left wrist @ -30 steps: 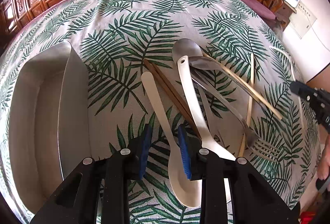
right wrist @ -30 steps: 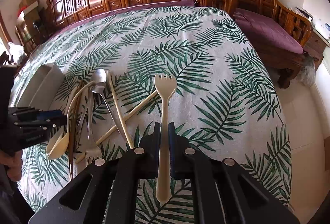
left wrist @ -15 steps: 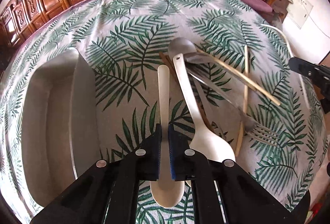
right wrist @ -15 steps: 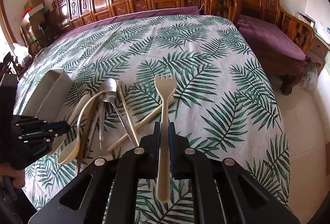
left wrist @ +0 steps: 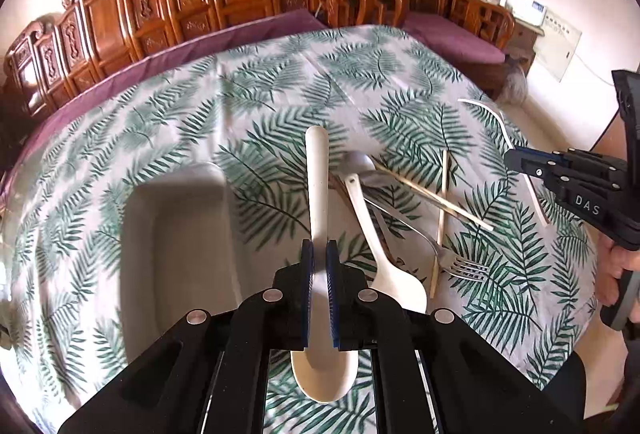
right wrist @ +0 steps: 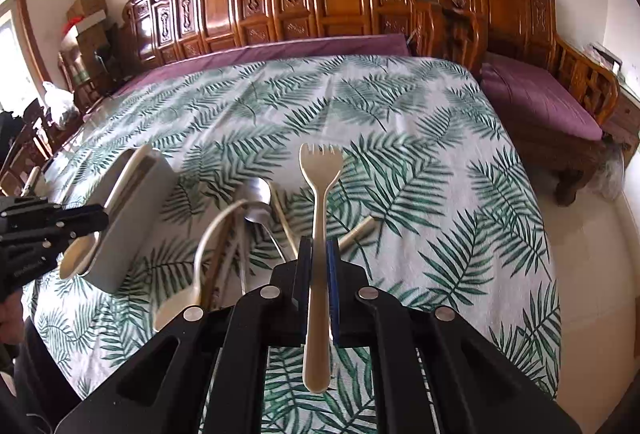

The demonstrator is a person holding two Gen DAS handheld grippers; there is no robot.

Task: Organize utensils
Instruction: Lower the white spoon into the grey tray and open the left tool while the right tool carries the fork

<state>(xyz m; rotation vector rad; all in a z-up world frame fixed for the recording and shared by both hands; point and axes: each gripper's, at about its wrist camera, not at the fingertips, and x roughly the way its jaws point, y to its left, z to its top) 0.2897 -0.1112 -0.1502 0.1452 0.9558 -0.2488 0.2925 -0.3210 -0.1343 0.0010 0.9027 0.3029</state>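
Our left gripper (left wrist: pixel 319 261) clamps a cream spoon (left wrist: pixel 318 202) above the leaf-print tablecloth (left wrist: pixel 280 82), beside the grey tray (left wrist: pixel 140 218); our right gripper (right wrist: pixel 318 266) clamps a cream fork (right wrist: pixel 320 218), raised over the remaining utensil pile (left wrist: pixel 404 202)

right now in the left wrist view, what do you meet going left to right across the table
grey tray → cream spoon held in the left gripper → second cream spoon → metal fork → right gripper
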